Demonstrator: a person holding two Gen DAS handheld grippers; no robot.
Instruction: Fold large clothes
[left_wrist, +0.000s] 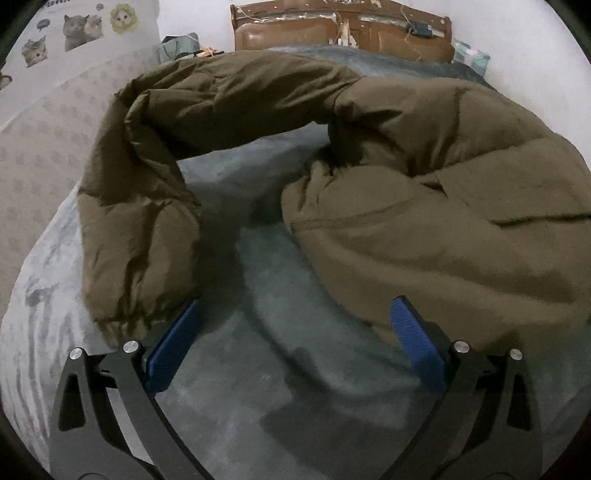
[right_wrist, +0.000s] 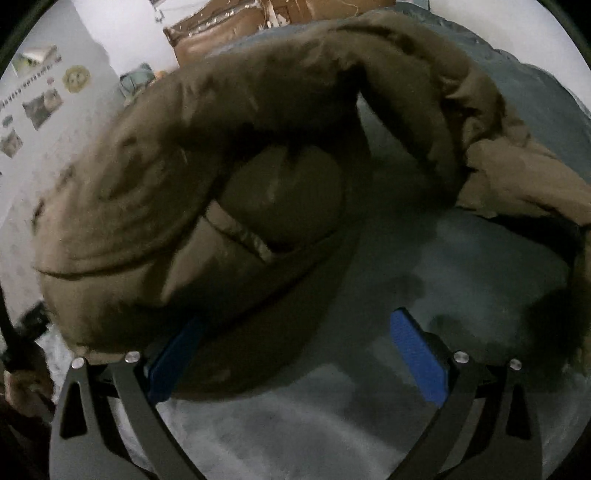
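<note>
An olive-brown puffer jacket lies spread on a grey blanket on a bed. One sleeve curves down the left side, its cuff beside the left blue pad. My left gripper stands open over bare blanket between the sleeve cuff and the jacket's body. In the right wrist view the jacket bulges in a blurred fold. My right gripper is open too; a jacket edge hangs in front of its left pad, and nothing is pinched.
A worn brown headboard stands at the far end of the bed. Cat stickers mark the white wall at left. A patterned sheet lies left of the blanket. A greenish bundle sits by the headboard.
</note>
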